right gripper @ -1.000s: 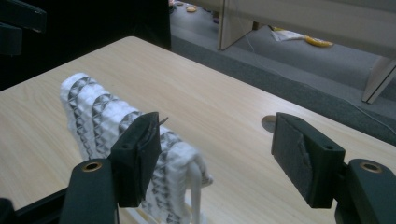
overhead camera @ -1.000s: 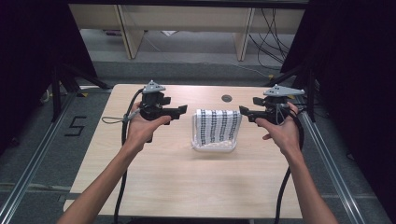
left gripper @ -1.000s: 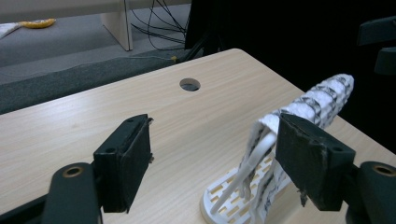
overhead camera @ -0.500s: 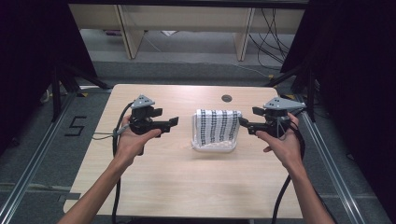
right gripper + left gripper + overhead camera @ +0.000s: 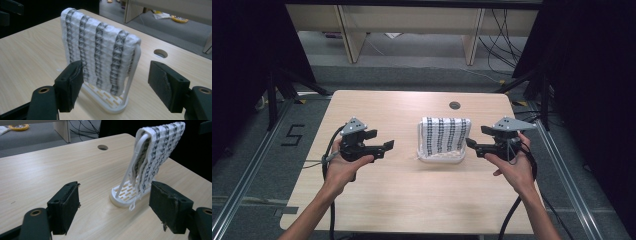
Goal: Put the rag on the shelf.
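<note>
Striped cloth [image 5: 445,136] draped over white rack [image 5: 439,157], standing a little right of the table [image 5: 412,200] centre. Left gripper [image 5: 379,146] at 9 o'clock of the rack, well apart, jaws wide, holding nothing. Right gripper [image 5: 473,144] at 3 o'clock, just beside the cloth, jaws just opened wider, nothing between them. Round hole [image 5: 455,105] at 12 o'clock near the far edge. Bare wood toward 6 o'clock.

Even overhead light keeps the table [image 5: 422,200] bright with faint shadows. Both upper corners of the high view fall into darkness. Close views are sharp, with softer backgrounds.
</note>
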### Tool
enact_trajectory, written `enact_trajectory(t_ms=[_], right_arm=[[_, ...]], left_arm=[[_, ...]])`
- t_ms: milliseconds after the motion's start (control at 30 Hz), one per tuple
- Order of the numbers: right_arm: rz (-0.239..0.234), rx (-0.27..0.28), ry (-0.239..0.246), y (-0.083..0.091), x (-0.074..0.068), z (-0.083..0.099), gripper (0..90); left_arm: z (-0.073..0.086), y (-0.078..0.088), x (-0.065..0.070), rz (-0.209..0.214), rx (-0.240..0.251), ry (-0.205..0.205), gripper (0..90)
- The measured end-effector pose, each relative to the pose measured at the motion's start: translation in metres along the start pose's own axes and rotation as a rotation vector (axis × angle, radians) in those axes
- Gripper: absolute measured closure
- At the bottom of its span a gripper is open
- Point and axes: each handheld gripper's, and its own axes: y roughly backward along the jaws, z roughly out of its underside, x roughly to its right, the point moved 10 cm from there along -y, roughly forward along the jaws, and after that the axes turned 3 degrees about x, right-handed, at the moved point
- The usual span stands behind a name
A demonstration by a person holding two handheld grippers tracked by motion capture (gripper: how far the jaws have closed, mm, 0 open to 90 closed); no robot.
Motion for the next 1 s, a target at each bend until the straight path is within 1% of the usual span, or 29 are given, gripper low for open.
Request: enact_trajectory(t_ms=[33,100,133,167,200,233,267,300,333,400,433,467,500,533,567,600,633,667,700,733,800,833,900,933,967,1000], right_arm=[[0.002,-0.003,0.017,0.001,0.001,0.002,29.2],[-0.004,-0.007,-0.001,0.001,-0.004,0.006,28.4],[-0.013,-0.007,0.001,0.002,-0.006,0.007,27.6],[-0.016,0.013,-0.005,0.0,-0.008,0.008,27.4],[-0.018,-0.002,-0.002,0.002,-0.01,0.011,27.4],[-0.019,0.005,0.004,0.001,-0.011,0.013,27.4],[-0.025,0.018,-0.003,0.001,-0.014,0.015,27.3],[-0.024,0.004,-0.001,0.002,-0.016,0.019,27.1],[-0.032,0.009,-0.001,0.002,-0.019,0.022,26.8],[-0.039,0.006,0.002,0.003,-0.02,0.025,26.8],[-0.04,0.014,-0.003,0.003,-0.022,0.027,26.7],[-0.038,0.005,0.008,0.005,-0.023,0.03,26.6],[-0.044,0.017,-0.006,0.004,-0.026,0.032,26.5],[-0.038,0.013,0.008,0.005,-0.025,0.034,26.5],[-0.052,0.006,0.0,0.007,-0.029,0.038,26.5],[-0.048,0.004,0.004,0.007,-0.029,0.04,26.6],[-0.056,0.005,0.022,0.007,-0.03,0.043,26.6],[-0.062,0.003,0.025,0.006,-0.031,0.046,26.6],[-0.057,-0.003,0.012,0.006,-0.033,0.05,26.6],[-0.064,-0.002,0.006,0.006,-0.036,0.052,26.6],[-0.073,-0.015,0.018,0.005,-0.037,0.059,26.6],[-0.074,-0.018,0.018,0.005,-0.039,0.062,26.6],[-0.091,-0.038,-0.003,0.005,-0.044,0.068,26.6],[-0.091,-0.027,0.023,0.004,-0.043,0.069,26.6],[-0.081,-0.034,0.001,0.005,-0.045,0.072,26.6],[-0.084,-0.032,0.014,0.004,-0.045,0.074,26.6]], left_arm=[[0.002,0.001,0.001,-0.002,0.001,-0.006,23.4],[0.007,0.004,0.003,-0.006,-0.001,-0.024,23.4],[0.01,0.005,0.004,-0.004,-0.001,-0.026,23.4],[0.013,0.006,0.006,0.001,-0.001,-0.03,23.4],[0.017,0.007,0.008,0.008,0.001,-0.035,23.4],[0.021,0.009,0.01,0.012,-0.001,-0.035,23.3],[0.026,0.011,0.012,0.011,-0.007,-0.042,23.3],[0.029,0.012,0.013,0.003,-0.017,-0.046,23.3],[0.032,0.013,0.014,0.012,-0.015,-0.054,23.2],[0.041,0.017,0.017,0.013,-0.029,-0.056,23.2],[0.046,0.019,0.019,0.016,-0.034,-0.063,23.2],[0.05,0.02,0.021,0.021,-0.035,-0.069,23.1],[0.052,0.021,0.022,0.027,-0.035,-0.072,23.1],[0.057,0.024,0.022,0.025,-0.042,-0.081,23.0],[0.06,0.025,0.023,0.02,-0.045,-0.08,23.0],[0.063,0.027,0.024,0.022,-0.046,-0.079,23.0],[0.067,0.028,0.024,0.021,-0.047,-0.079,23.0],[0.07,0.03,0.024,0.019,-0.049,-0.084,23.0],[0.073,0.03,0.025,0.024,-0.048,-0.089,23.0],[0.078,0.032,0.025,0.027,-0.055,-0.088,23.0],[0.082,0.033,0.026,0.031,-0.058,-0.089,23.0],[0.085,0.034,0.027,0.028,-0.06,-0.095,23.0],[0.089,0.037,0.026,0.018,-0.065,-0.113,23.0],[0.091,0.037,0.027,0.018,-0.064,-0.115,23.0],[0.093,0.039,0.026,0.012,-0.07,-0.117,23.0],[0.095,0.04,0.027,0.014,-0.065,-0.115,23.0]])
